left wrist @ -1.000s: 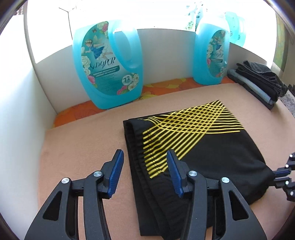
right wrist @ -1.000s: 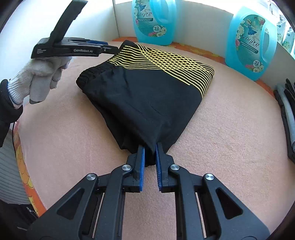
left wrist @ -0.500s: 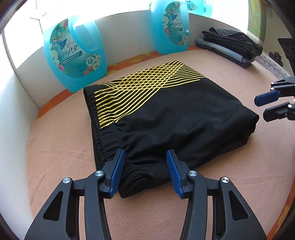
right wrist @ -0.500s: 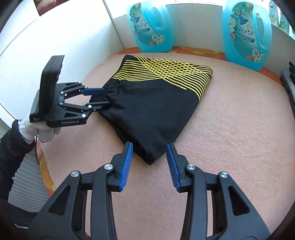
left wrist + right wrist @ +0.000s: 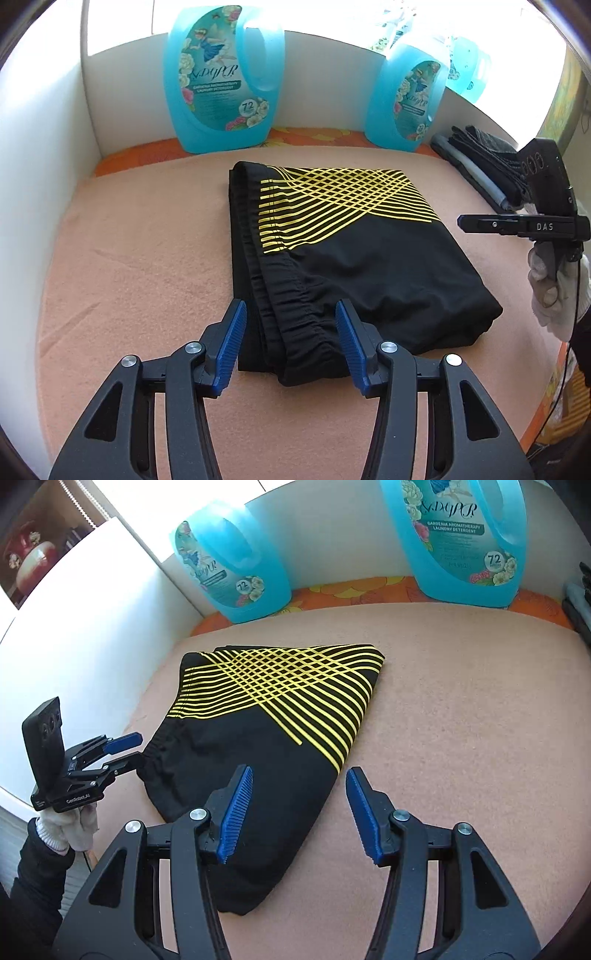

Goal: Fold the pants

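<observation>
Folded pants [image 5: 343, 258] on counter [image 5: 140, 251], L hand-held gripper [image 5: 290, 341] released w/ jaws astride waistband, R hand-held gripper [image 5: 299, 808] released, clothes pile [image 5: 480, 162] partly cut off.

Folded pants [image 5: 332, 258] lie on the mat [image 5: 140, 258], two detergent jugs [image 5: 221, 74] standing behind them.

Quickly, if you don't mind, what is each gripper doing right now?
Left gripper: open, jaws either side of the black pants waistband, holding nothing.
Right gripper: open, holding nothing.
</observation>
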`<state>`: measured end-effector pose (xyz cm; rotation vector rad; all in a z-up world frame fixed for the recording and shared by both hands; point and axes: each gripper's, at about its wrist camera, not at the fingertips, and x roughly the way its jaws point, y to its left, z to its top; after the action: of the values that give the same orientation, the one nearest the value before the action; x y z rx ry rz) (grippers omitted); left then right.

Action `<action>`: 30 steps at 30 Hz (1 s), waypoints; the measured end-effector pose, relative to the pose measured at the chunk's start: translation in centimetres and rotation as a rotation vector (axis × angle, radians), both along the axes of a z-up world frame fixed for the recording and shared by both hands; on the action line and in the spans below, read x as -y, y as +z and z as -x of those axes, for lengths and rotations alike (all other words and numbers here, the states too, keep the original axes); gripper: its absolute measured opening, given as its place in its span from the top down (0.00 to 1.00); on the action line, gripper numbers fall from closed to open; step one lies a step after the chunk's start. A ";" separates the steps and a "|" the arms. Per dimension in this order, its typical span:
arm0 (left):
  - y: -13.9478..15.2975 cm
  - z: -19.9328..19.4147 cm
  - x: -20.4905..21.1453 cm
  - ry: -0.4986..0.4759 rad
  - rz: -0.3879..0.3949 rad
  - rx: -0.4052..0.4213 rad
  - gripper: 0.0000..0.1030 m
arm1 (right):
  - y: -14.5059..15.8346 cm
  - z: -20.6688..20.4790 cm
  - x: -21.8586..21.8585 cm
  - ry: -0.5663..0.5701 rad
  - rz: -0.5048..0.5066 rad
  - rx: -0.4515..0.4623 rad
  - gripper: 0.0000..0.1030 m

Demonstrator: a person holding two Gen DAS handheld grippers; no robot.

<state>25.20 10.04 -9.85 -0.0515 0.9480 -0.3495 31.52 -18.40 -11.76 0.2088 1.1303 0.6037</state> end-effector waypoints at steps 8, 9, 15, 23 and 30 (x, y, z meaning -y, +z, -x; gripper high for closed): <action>-1.7 -4.0 0.1 0.067 0.067 -0.108 0.42 | -2.9 -5.4 1.1 -0.111 -0.136 -0.081 0.46; -1.8 -4.5 0.1 0.078 0.072 -0.114 0.42 | -2.9 -5.7 1.1 -0.117 -0.148 -0.082 0.46; -3.0 -6.0 0.7 0.093 0.043 -0.114 0.42 | -3.2 -6.3 0.2 -0.103 -0.173 -0.073 0.46; -3.2 -6.1 1.7 0.077 -0.018 -0.050 0.45 | -2.9 -6.2 -0.7 -0.074 -0.136 -0.027 0.46; -3.4 -6.1 1.6 0.120 -0.012 -0.012 0.61 | -2.6 -6.0 -1.1 -0.037 -0.090 -0.011 0.46</action>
<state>31.28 8.42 -13.23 -0.0993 0.9543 -0.2330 37.53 -17.32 -14.40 0.3103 1.1080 0.6213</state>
